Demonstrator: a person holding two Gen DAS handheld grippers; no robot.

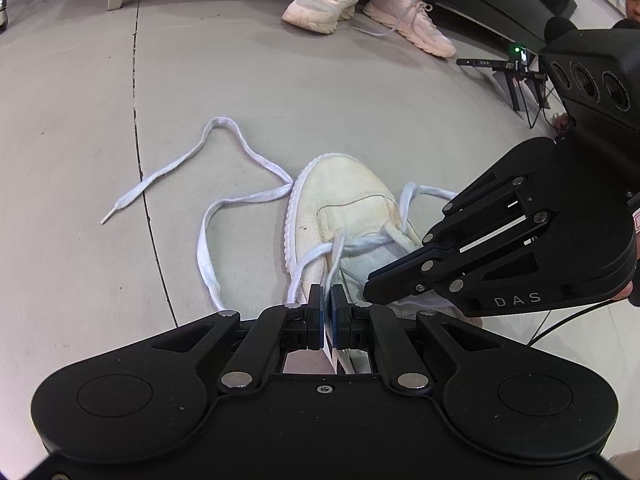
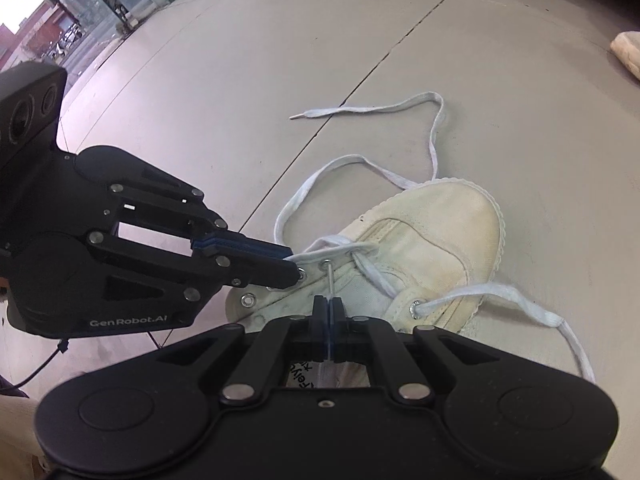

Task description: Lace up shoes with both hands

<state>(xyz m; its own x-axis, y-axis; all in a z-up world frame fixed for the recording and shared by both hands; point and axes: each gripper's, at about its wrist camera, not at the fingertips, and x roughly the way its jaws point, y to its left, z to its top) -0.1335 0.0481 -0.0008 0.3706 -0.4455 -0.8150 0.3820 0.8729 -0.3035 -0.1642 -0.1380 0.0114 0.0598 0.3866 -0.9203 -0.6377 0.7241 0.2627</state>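
Note:
A cream canvas shoe (image 1: pixel 348 188) (image 2: pixel 440 232) lies on the floor, toe pointing away, partly laced with a white lace (image 1: pixel 208 248) (image 2: pixel 516 294). My left gripper (image 1: pixel 327 294) (image 2: pixel 298 270) is shut on a strand of that lace beside the shoe's left row of eyelets. My right gripper (image 2: pixel 328 302) (image 1: pixel 368 288) is shut on the lace's stiff tip (image 2: pixel 329 280), which points at an eyelet (image 2: pixel 326 263) on the left flap. The two grippers meet over the tongue, almost touching. The lace's other end (image 1: pixel 103 222) (image 2: pixel 294 117) trails loose across the floor.
A person's two pale sneakers (image 1: pixel 320 4) (image 1: pixel 412 20) stand beyond the shoe; one sneaker (image 2: pixel 628 52) also shows at the right edge. A floor seam (image 1: pixel 138 140) runs left of the shoe. A black device with a green light (image 1: pixel 516 60) and cables sit at the right.

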